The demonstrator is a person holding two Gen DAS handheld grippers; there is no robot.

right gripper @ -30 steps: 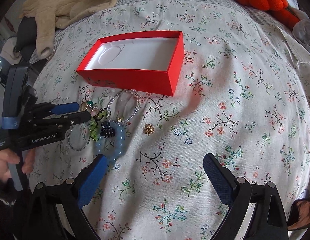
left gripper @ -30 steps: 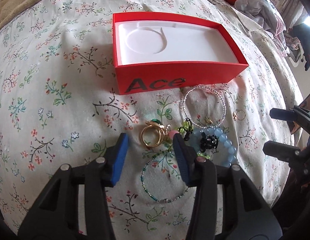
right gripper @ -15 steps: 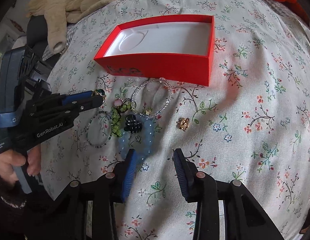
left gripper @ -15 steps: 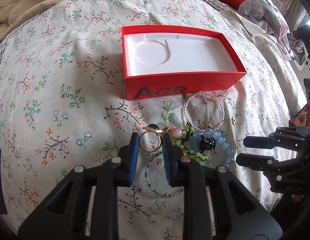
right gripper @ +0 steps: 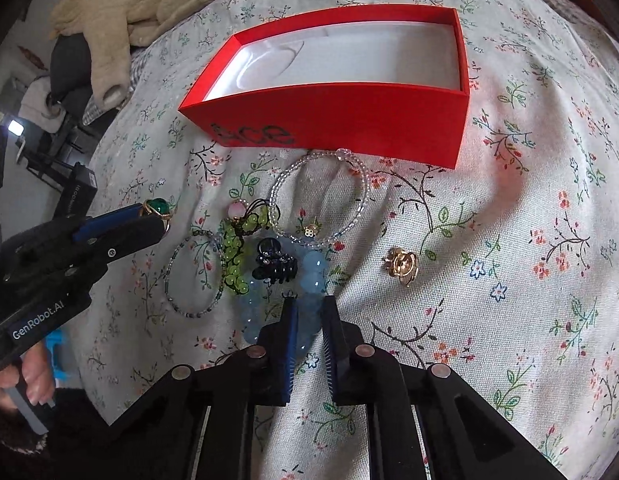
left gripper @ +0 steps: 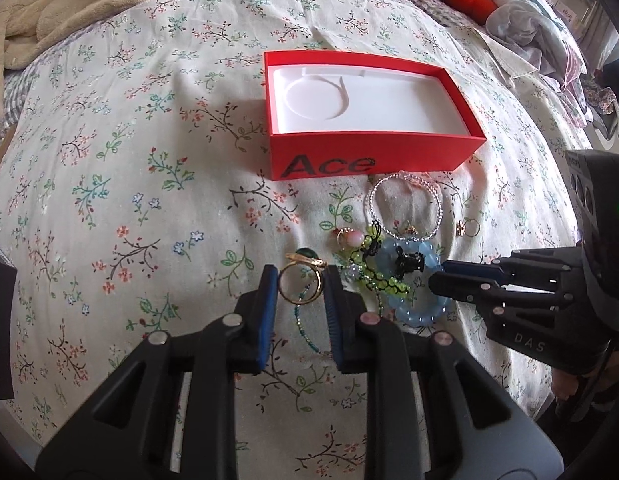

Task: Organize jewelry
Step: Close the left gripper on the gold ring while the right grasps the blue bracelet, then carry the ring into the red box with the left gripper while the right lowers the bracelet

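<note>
On the floral bedspread a red box is set, open, with "Ace" printed in black on its near wall and a white insert inside. Jewelry is piled just in front of it. A gold ring with a green stone is pinched by the left hand-held gripper, which is marked "GenRobot.AI" on its side. The right hand-held gripper, lettered "DAS", is being closed on a blue bead bracelet, whose beads are caught between the pads. A small gold ring is left apart.
</note>
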